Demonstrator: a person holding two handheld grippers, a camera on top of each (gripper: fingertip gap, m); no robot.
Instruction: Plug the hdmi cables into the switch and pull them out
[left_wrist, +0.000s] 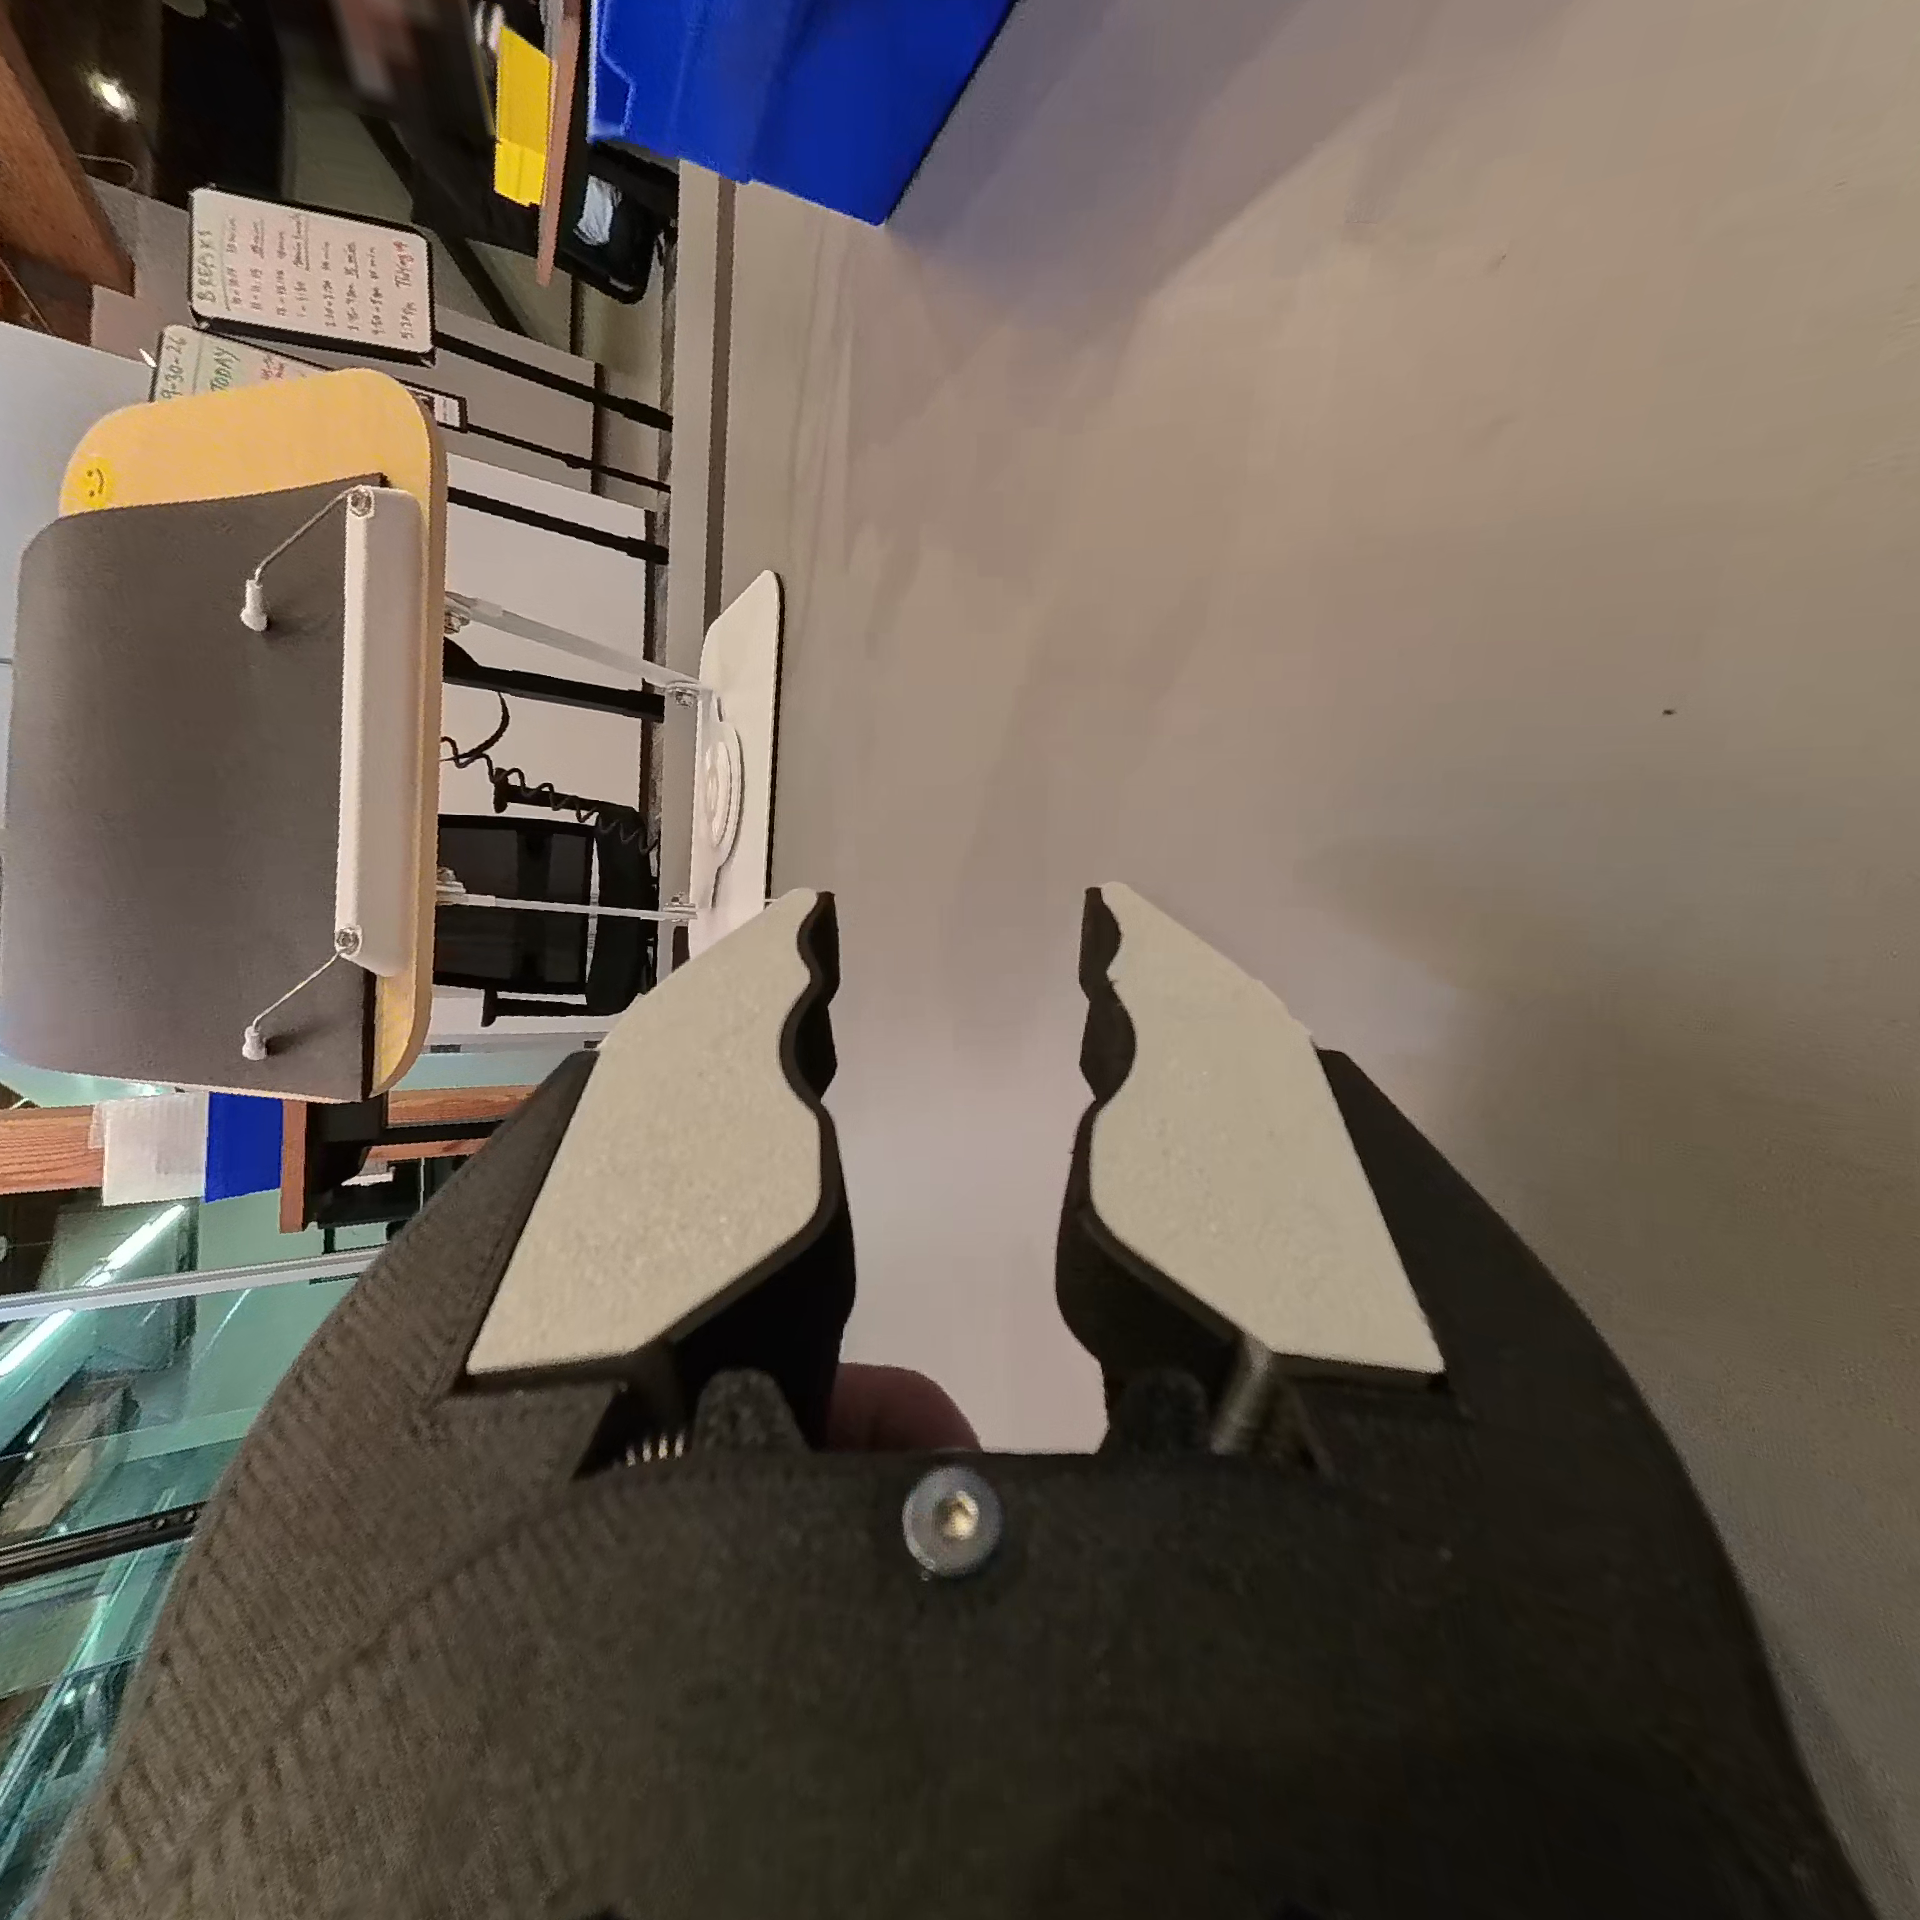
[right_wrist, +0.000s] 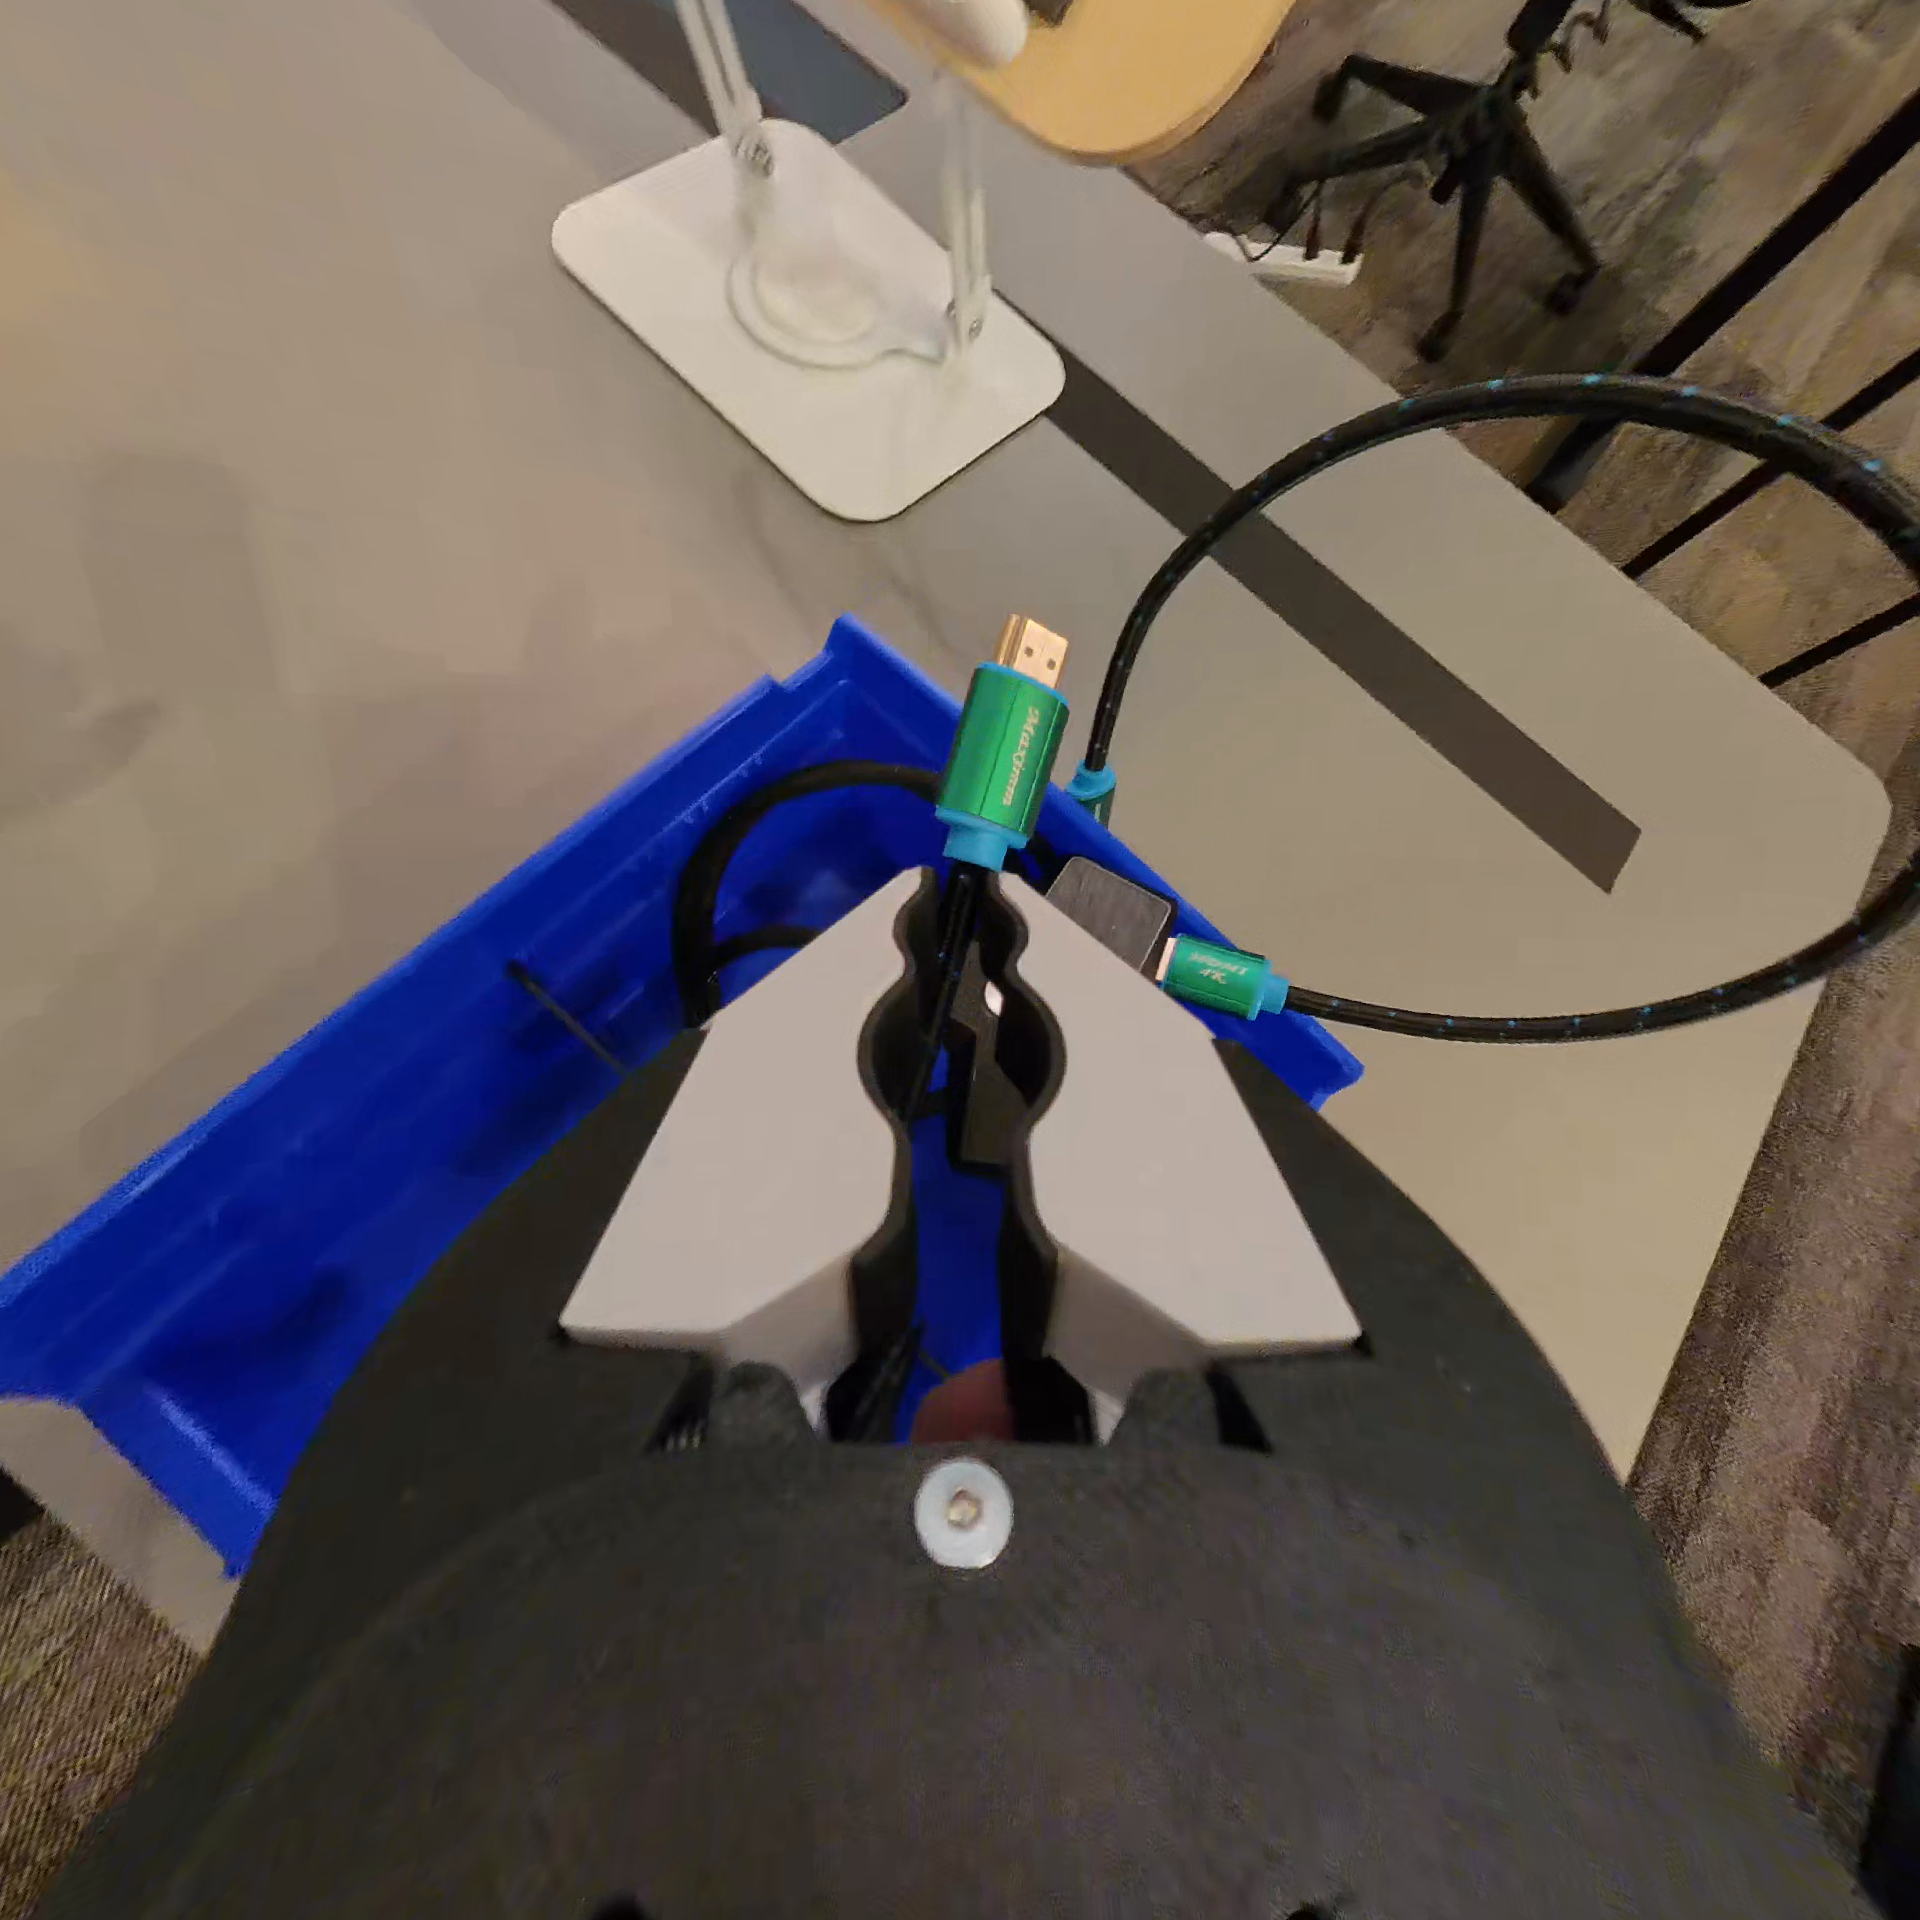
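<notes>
The left gripper (left_wrist: 956, 935) was held with its jaws well apart and nothing between them, turned on its side over bare grey table (left_wrist: 1351, 727), with the blue bin (left_wrist: 790, 94) seen at the table's far edge and a white stand base (left_wrist: 743, 727) beside it.

In the right wrist view, the blue bin (right_wrist: 416, 1039) sat near the table's right-hand edge. The right gripper (right_wrist: 961, 894) was closed to a narrow gap on a braided black HDMI cable (right_wrist: 951, 997) just behind its green plug (right_wrist: 1003, 764) — the gold tip pointed up and away, free of any port. The small dark switch (right_wrist: 1112, 914) lay at the bin's far corner, and a second green plug (right_wrist: 1221, 975) appeared seated in its side, its cable (right_wrist: 1558, 1023) looping out past the table edge.

The step in hand was judged to be the carrying of the free plug toward the switch. The next move would call for the switch to be steadied — probably by the idle left gripper — and the gold tip to be lined up squarely with an open port.
</notes>
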